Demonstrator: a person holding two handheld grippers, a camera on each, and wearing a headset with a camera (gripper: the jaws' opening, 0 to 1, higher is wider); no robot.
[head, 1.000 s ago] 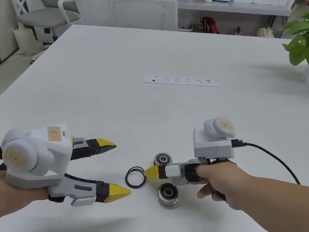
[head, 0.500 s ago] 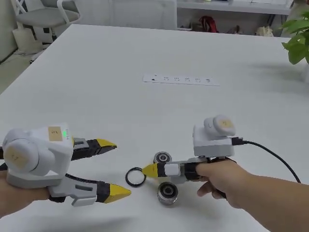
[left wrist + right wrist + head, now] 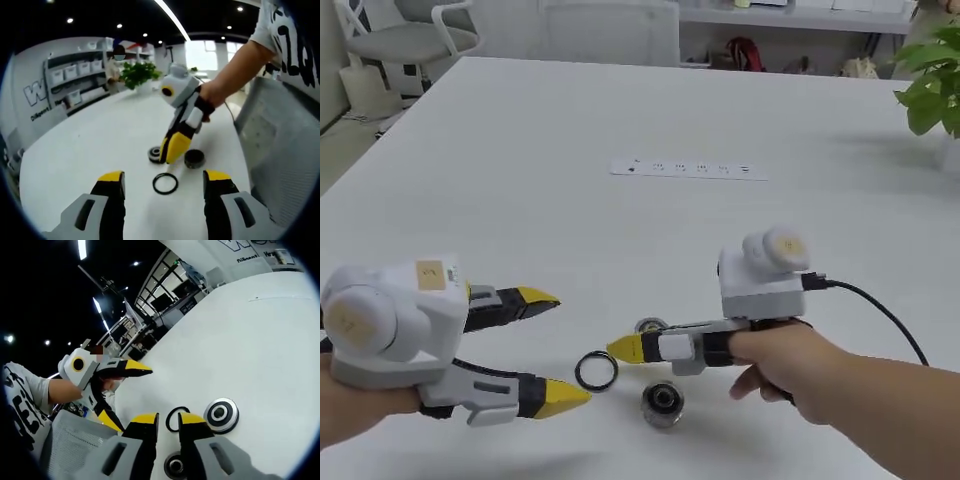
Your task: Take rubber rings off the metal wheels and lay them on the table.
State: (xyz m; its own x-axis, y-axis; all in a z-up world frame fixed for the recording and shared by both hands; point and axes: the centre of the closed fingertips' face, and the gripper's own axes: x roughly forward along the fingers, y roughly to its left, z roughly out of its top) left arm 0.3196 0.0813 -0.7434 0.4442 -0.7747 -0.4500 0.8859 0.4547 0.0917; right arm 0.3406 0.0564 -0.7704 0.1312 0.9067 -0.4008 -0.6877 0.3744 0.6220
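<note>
hidden: first wheel (image 3: 649,326) sits half behind the right gripper (image 3: 625,348) tip in the head view and the left gripper view. In the right gripper view one wheel is cut off low between that gripper's own jaws, and the rubber ring (image 3: 596,370) is partly covered by them.
unclear: each wheel has a dark outer band; can't tell if it's rubber. Can't tell if the right tip touches the table (image 3: 520,150).
count: 1 loose rubber ring, 2 metal wheels, 2 grippers.
ring: flat on the table, touching neither wheel.
first wheel: just beside the ring, on the side away from the left gripper (image 3: 550,347), toward the power strip (image 3: 685,168).
second wheel (image 3: 663,400): just beside the ring, same side, nearer the person.
right gripper: tip just beside the ring and short of it, between the two wheels. Jaws are close together with a slim gap, and nothing is between them. Cable (image 3: 870,315) trails off its back, away from the ring.
left gripper: jaws spread wide and empty. The ring lies just ahead of the tips, in line with the gap, clear of both.
power strip: well apart from the ring, farther up the table.
</note>
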